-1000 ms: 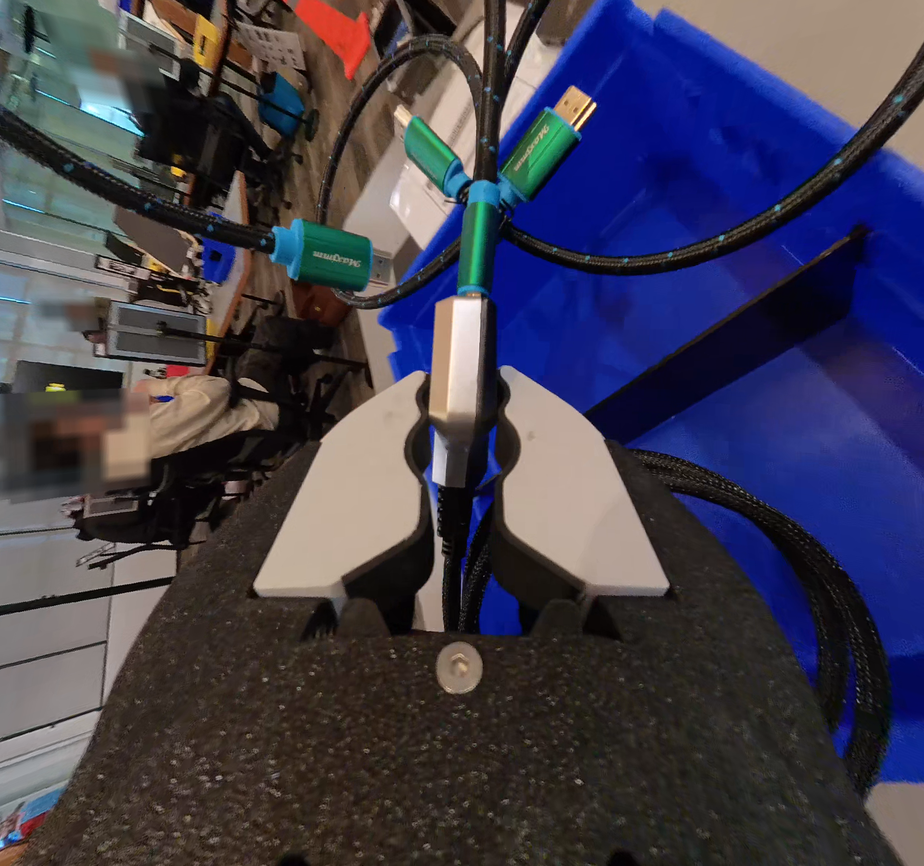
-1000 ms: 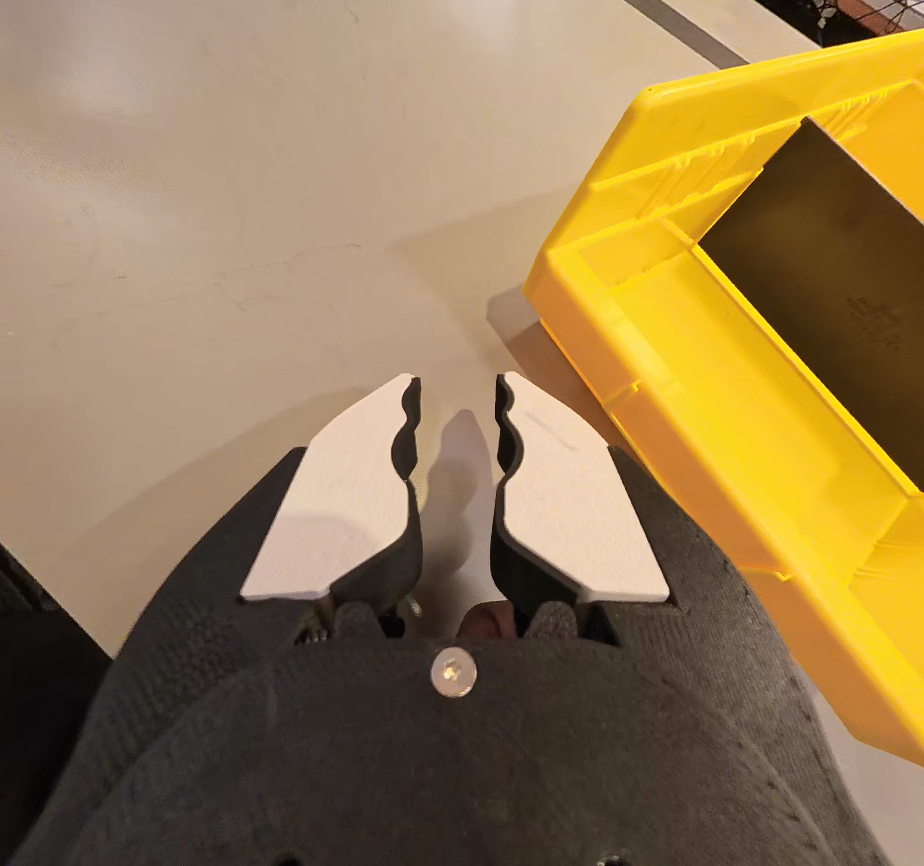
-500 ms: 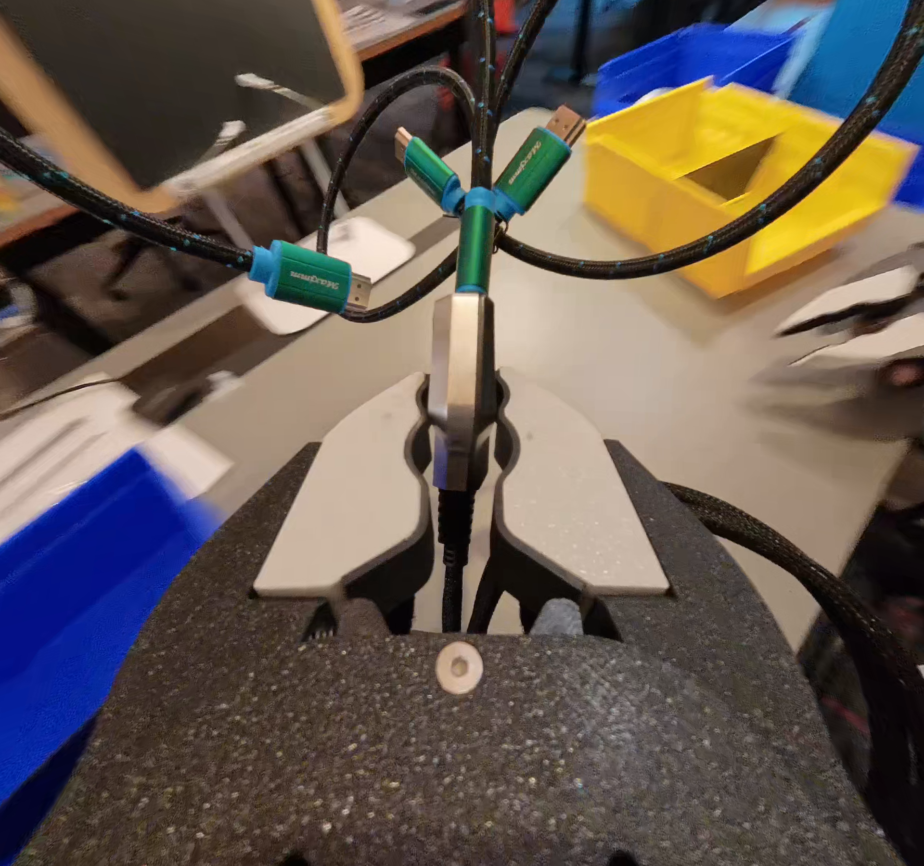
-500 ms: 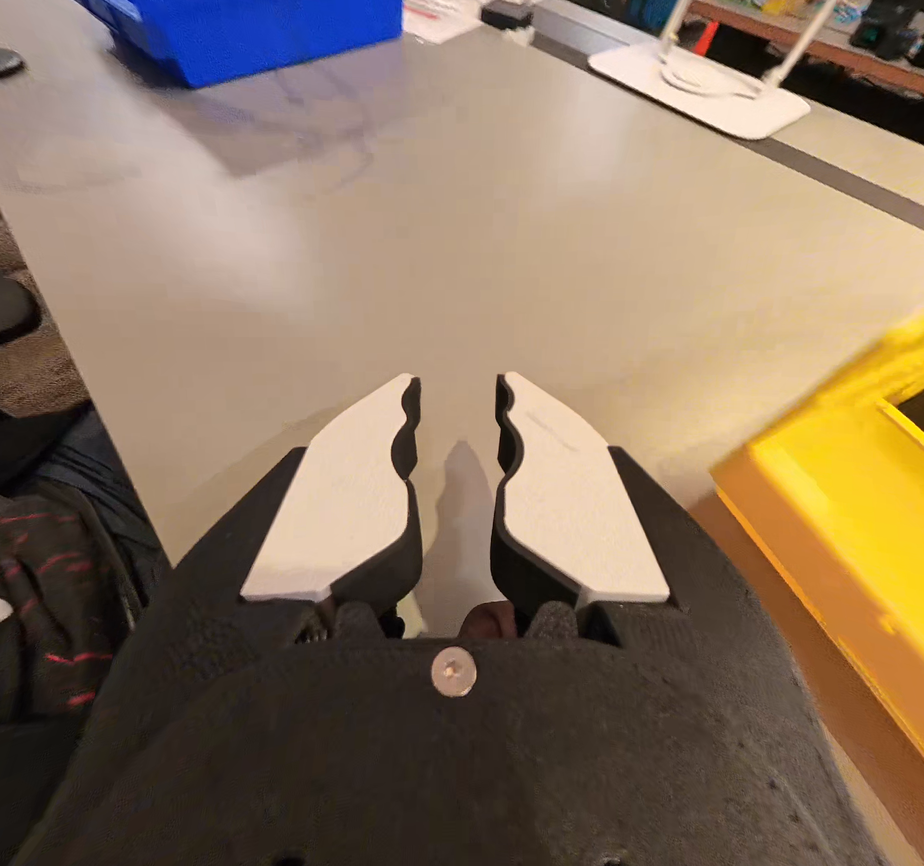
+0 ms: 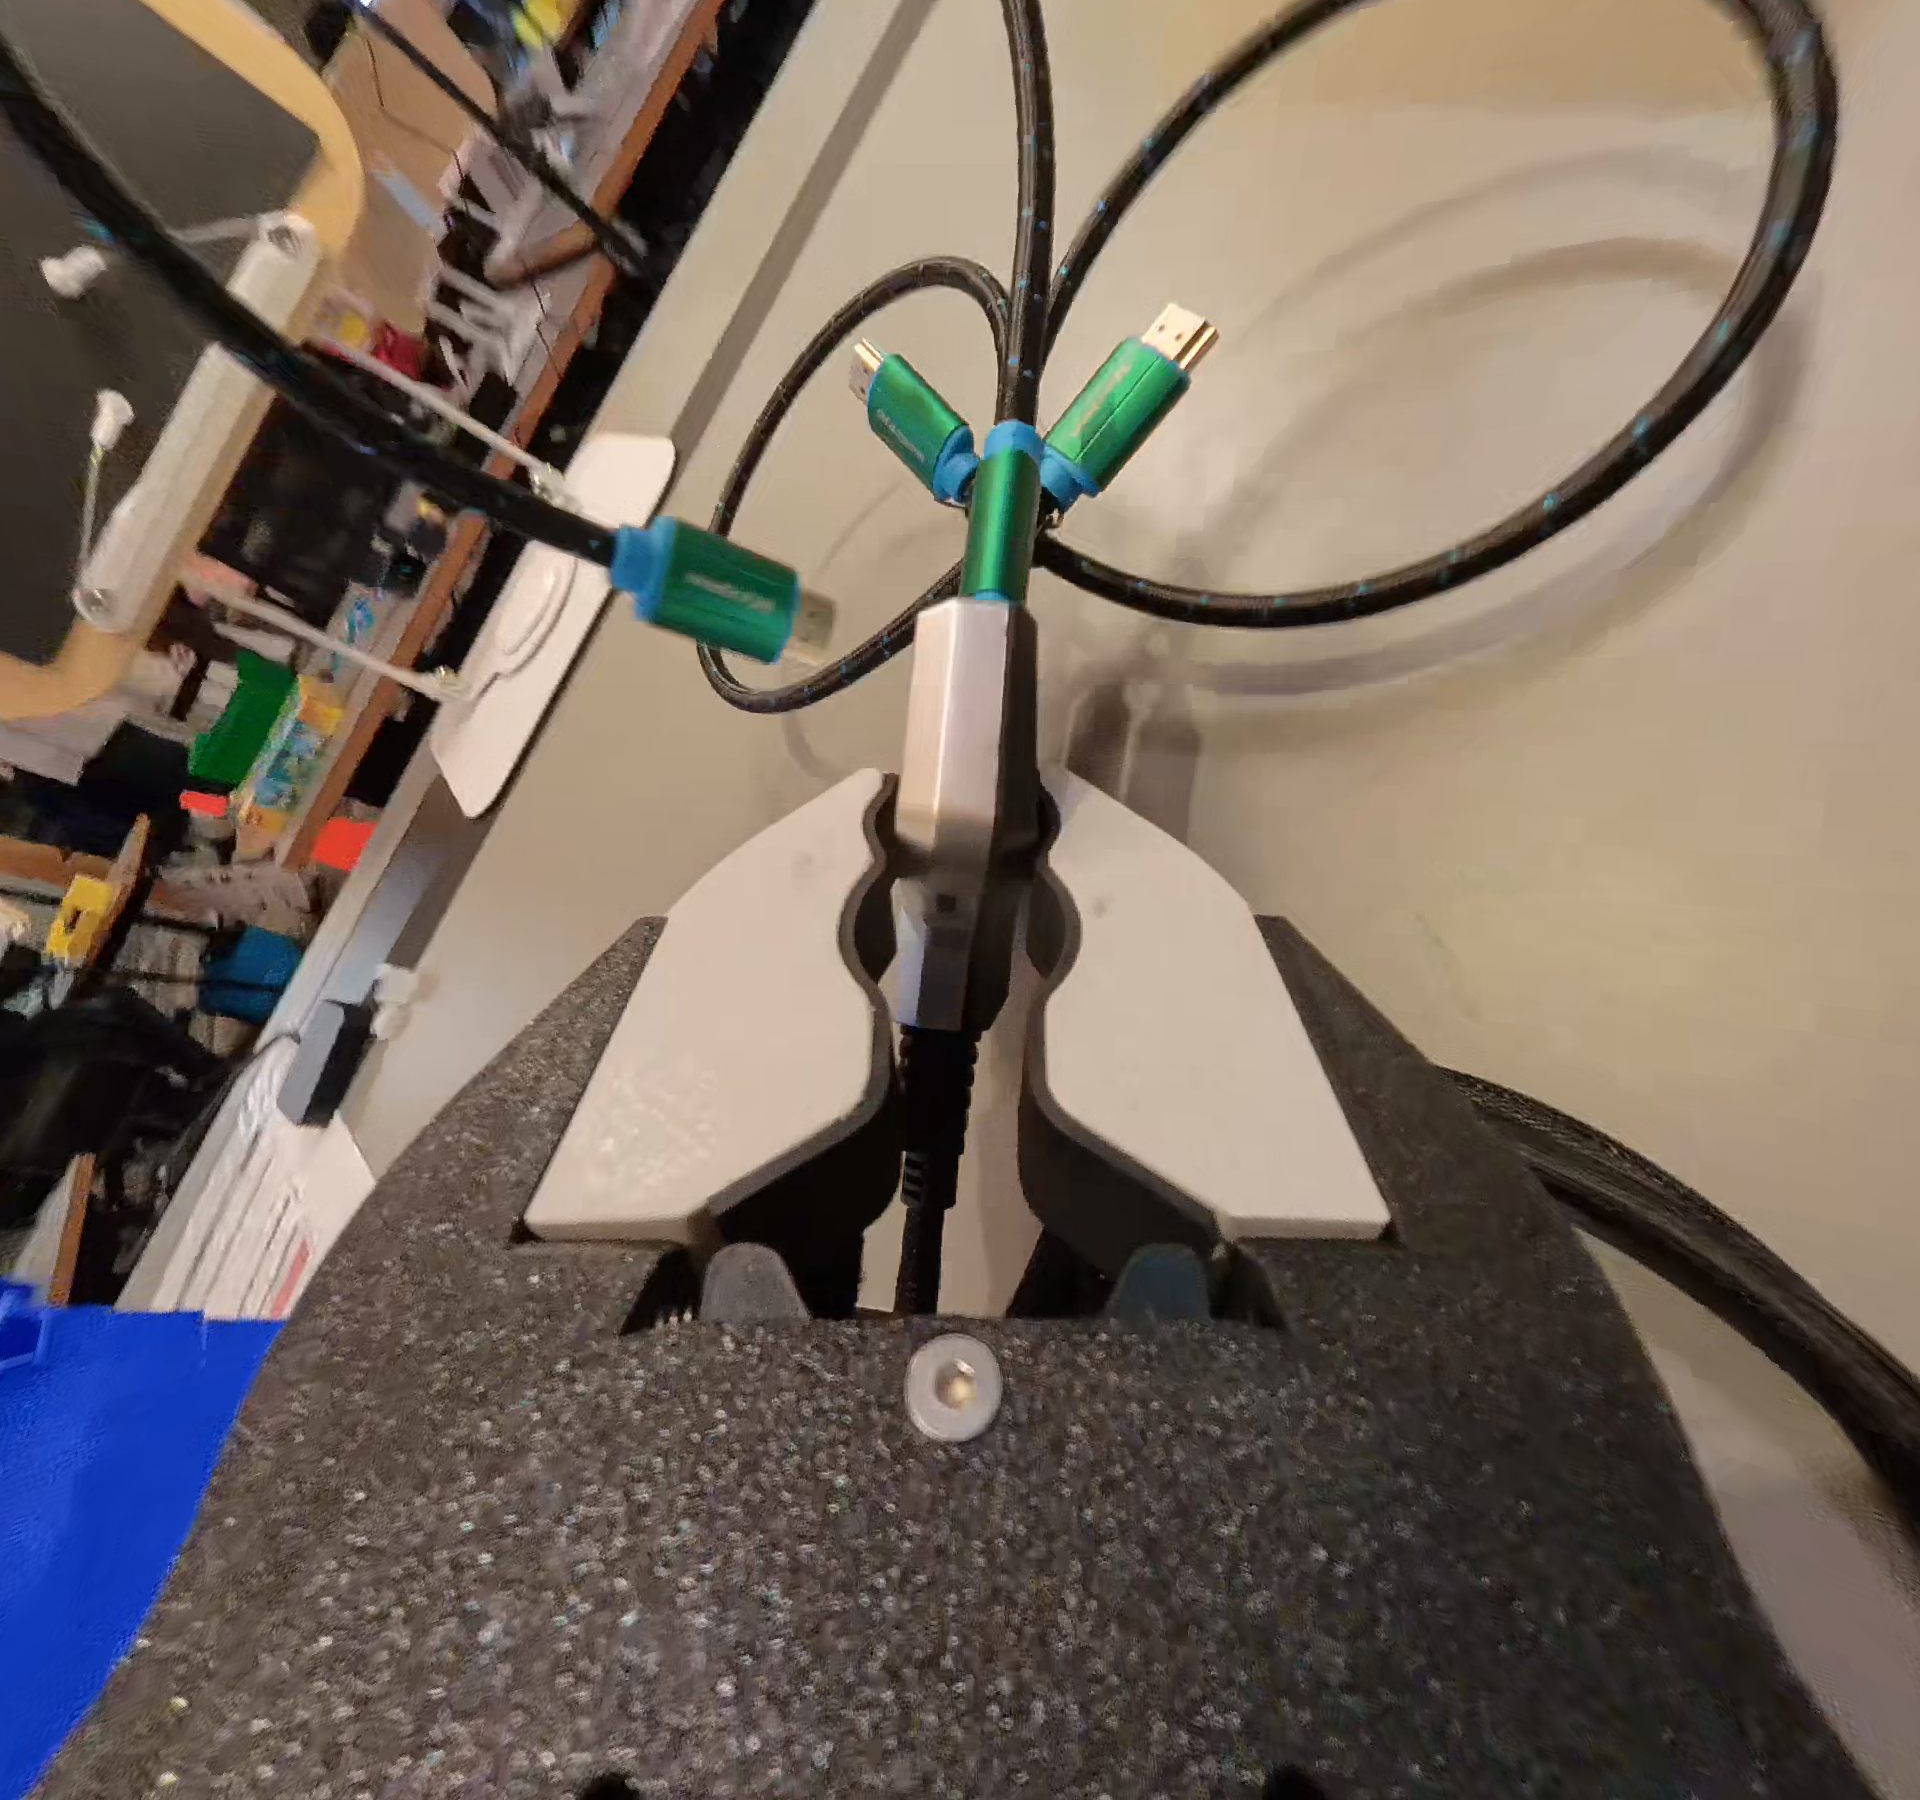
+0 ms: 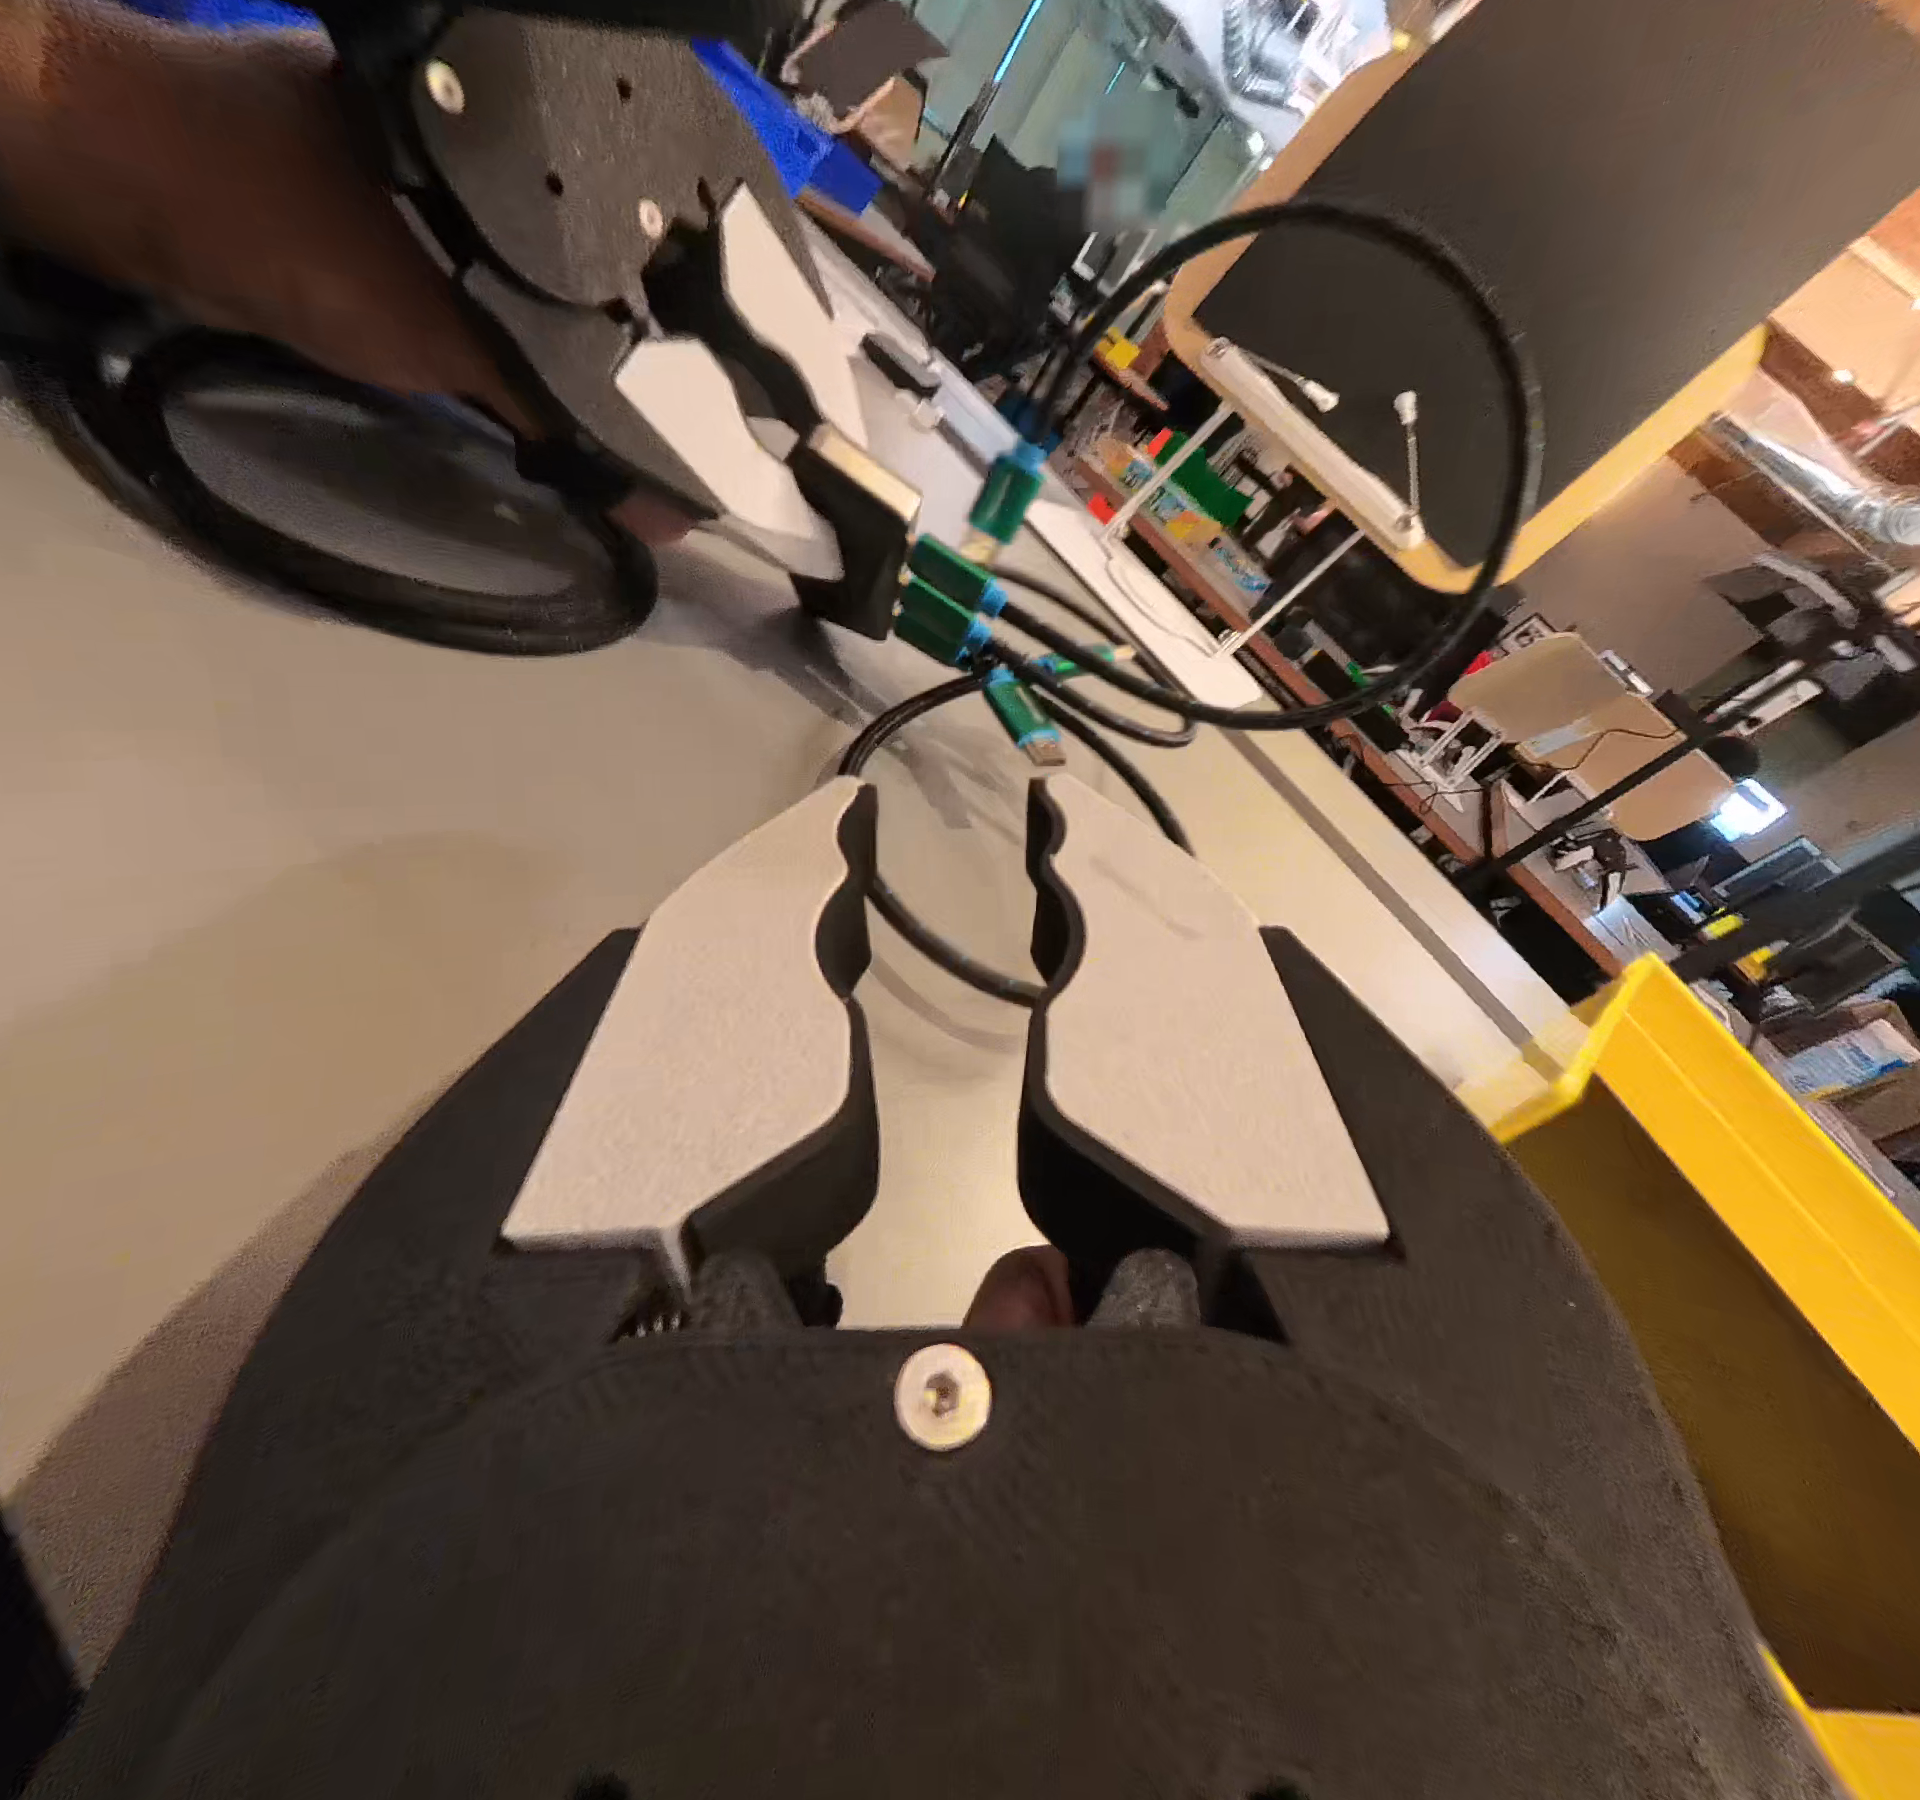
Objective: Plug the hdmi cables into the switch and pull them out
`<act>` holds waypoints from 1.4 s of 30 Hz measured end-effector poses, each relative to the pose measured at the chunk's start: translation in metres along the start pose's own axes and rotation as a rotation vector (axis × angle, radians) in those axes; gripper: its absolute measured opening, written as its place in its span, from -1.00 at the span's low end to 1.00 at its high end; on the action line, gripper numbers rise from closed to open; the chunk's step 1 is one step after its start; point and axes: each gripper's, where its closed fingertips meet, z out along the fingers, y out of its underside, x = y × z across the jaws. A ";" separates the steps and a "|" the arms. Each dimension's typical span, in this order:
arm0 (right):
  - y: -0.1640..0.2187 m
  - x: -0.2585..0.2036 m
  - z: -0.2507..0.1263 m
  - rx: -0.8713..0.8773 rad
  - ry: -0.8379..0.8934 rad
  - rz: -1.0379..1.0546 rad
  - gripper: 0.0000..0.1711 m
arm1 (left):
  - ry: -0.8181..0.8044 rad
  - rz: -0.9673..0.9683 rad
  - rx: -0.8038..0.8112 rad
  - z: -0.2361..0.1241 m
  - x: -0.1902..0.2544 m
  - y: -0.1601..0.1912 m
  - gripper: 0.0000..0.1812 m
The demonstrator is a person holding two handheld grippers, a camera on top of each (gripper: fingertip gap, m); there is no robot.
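My left gripper [image 5: 961,794] is shut on the silver HDMI switch [image 5: 951,711] and holds it over the grey table [image 5: 1507,919]. A green plug [image 5: 1000,524] sits in the switch's far end. Three loose green plugs [image 5: 717,587] [image 5: 909,415] [image 5: 1127,400] hang around it on black braided cables [image 5: 1787,192]. In the right wrist view the left gripper [image 6: 831,483] holds the switch [image 6: 868,535] with two green plugs [image 6: 940,597] side by side in it. My right gripper [image 6: 951,805] is open and empty, low over the table. It points at a loose plug [image 6: 1023,711].
A yellow bin [image 6: 1714,1179] stands close on the right of my right gripper. A blue bin [image 5: 94,1490] is at the left gripper's lower left. A white lamp base [image 5: 551,628] sits near the table's edge. A thick coiled cable [image 6: 364,597] lies under the left gripper. One gripper's finger ends stand about 15 cm off the other's.
My left gripper swung the switch from over the blue bin to over the table. My right gripper turned from the yellow bin to face the left gripper and cables. Neither grip changed.
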 end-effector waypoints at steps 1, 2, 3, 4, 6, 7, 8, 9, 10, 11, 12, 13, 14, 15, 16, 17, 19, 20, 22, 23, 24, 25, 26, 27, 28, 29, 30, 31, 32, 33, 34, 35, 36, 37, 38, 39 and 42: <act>0.002 -0.002 0.005 -0.020 -0.015 -0.011 -0.67 | 0.011 0.010 0.011 -0.001 0.000 0.000 -0.76; 0.003 -0.004 0.010 -0.028 -0.029 -0.015 -0.67 | 0.028 -0.005 0.020 -0.002 0.000 0.000 -0.76; 0.002 -0.005 0.016 -0.025 -0.047 -0.007 -0.67 | 0.044 -0.022 0.038 -0.003 0.000 0.000 -0.76; -0.001 -0.006 0.023 -0.018 -0.069 0.010 -0.67 | 0.058 -0.019 0.055 -0.004 0.000 0.001 -0.76; -0.006 -0.007 0.037 -0.019 -0.098 0.009 -0.66 | 0.066 0.041 0.082 -0.007 0.004 0.002 -0.76; -0.008 -0.005 0.045 -0.025 -0.096 -0.029 -0.65 | 0.059 0.080 0.089 -0.008 0.006 0.003 -0.76; -0.011 -0.004 0.053 -0.031 -0.091 -0.082 -0.65 | 0.051 0.119 0.093 -0.009 0.009 0.004 -0.76; -0.012 -0.004 0.061 -0.043 -0.096 -0.136 -0.64 | 0.041 0.154 0.097 -0.010 0.011 0.004 -0.76; -0.012 -0.005 0.070 -0.061 -0.108 -0.190 -0.62 | 0.033 0.181 0.099 -0.011 0.012 0.005 -0.76; -0.012 -0.007 0.077 -0.075 -0.114 -0.247 -0.60 | 0.029 0.199 0.103 -0.011 0.013 0.005 -0.76; -0.012 -0.009 0.083 -0.083 -0.118 -0.301 -0.60 | 0.028 0.210 0.109 -0.012 0.014 0.006 -0.76; -0.012 -0.013 0.089 -0.090 -0.127 -0.348 -0.60 | 0.028 0.219 0.114 -0.013 0.014 0.006 -0.76; -0.012 -0.017 0.093 -0.093 -0.135 -0.391 -0.60 | 0.028 0.229 0.120 -0.014 0.014 0.007 -0.76; -0.010 -0.021 0.098 -0.099 -0.135 -0.432 -0.60 | 0.028 0.243 0.126 -0.015 0.014 0.008 -0.76; -0.008 -0.024 0.102 -0.107 -0.127 -0.464 -0.60 | 0.028 0.257 0.133 -0.016 0.014 0.009 -0.76; -0.006 -0.026 0.106 -0.109 -0.110 -0.483 -0.61 | 0.028 0.270 0.138 -0.017 0.014 0.010 -0.76; -0.001 -0.031 0.111 -0.105 -0.091 -0.490 -0.67 | 0.024 0.298 0.146 -0.017 0.015 0.010 -0.76; 0.005 -0.034 0.112 -0.129 -0.096 -0.507 -0.67 | 0.020 0.317 0.149 -0.017 0.016 0.011 -0.76; 0.009 -0.033 0.113 -0.160 -0.074 -0.562 -0.68 | 0.016 0.352 0.156 -0.018 0.019 0.010 -0.76; 0.010 -0.033 0.113 -0.162 -0.073 -0.568 -0.68 | 0.018 0.365 0.164 -0.018 0.020 0.009 -0.76; 0.011 -0.034 0.113 -0.167 -0.076 -0.567 -0.68 | 0.021 0.372 0.171 -0.018 0.022 0.008 -0.76; 0.013 -0.034 0.113 -0.176 -0.074 -0.570 -0.68 | 0.022 0.383 0.177 -0.019 0.023 0.007 -0.76; 0.015 -0.033 0.114 -0.189 -0.069 -0.578 -0.69 | 0.022 0.395 0.184 -0.019 0.024 0.006 -0.76; 0.017 -0.032 0.114 -0.198 -0.065 -0.585 -0.70 | 0.024 0.408 0.192 -0.020 0.026 0.005 -0.76; 0.019 -0.032 0.114 -0.202 -0.065 -0.590 -0.71 | 0.025 0.420 0.199 -0.021 0.028 0.003 -0.76; 0.019 -0.032 0.114 -0.201 -0.066 -0.591 -0.72 | 0.026 0.433 0.206 -0.021 0.030 0.002 -0.76; 0.018 -0.033 0.113 -0.196 -0.068 -0.592 -0.73 | 0.026 0.446 0.210 -0.022 0.032 0.001 -0.76; 0.017 -0.034 0.113 -0.191 -0.070 -0.592 -0.76 | 0.024 0.458 0.213 -0.022 0.034 0.000 -0.76; 0.017 -0.035 0.112 -0.188 -0.071 -0.595 -0.80 | 0.022 0.466 0.213 -0.022 0.035 0.000 -0.76; 0.017 -0.035 0.112 -0.190 -0.071 -0.601 -0.80 | 0.019 0.471 0.210 -0.022 0.035 -0.001 -0.76; 0.018 -0.036 0.112 -0.191 -0.071 -0.605 -0.81 | 0.016 0.477 0.208 -0.022 0.035 0.000 -0.76; 0.019 -0.036 0.111 -0.192 -0.075 -0.605 -0.82 | 0.015 0.483 0.209 -0.022 0.036 0.000 -0.76; 0.019 -0.036 0.111 -0.193 -0.080 -0.604 -0.82 | 0.014 0.490 0.211 -0.022 0.036 0.000 -0.76; 0.020 -0.037 0.110 -0.192 -0.086 -0.603 -0.83 | 0.015 0.495 0.211 -0.022 0.036 0.000 -0.76; 0.020 -0.037 0.110 -0.191 -0.095 -0.601 -0.84 | 0.015 0.502 0.211 -0.022 0.037 0.000 -0.76; 0.020 -0.037 0.109 -0.183 -0.107 -0.595 -0.85 | 0.013 0.510 0.213 -0.022 0.037 0.000 -0.75; 0.021 -0.037 0.105 -0.156 -0.132 -0.610 -0.86 | 0.010 0.528 0.226 -0.022 0.039 -0.002 -0.75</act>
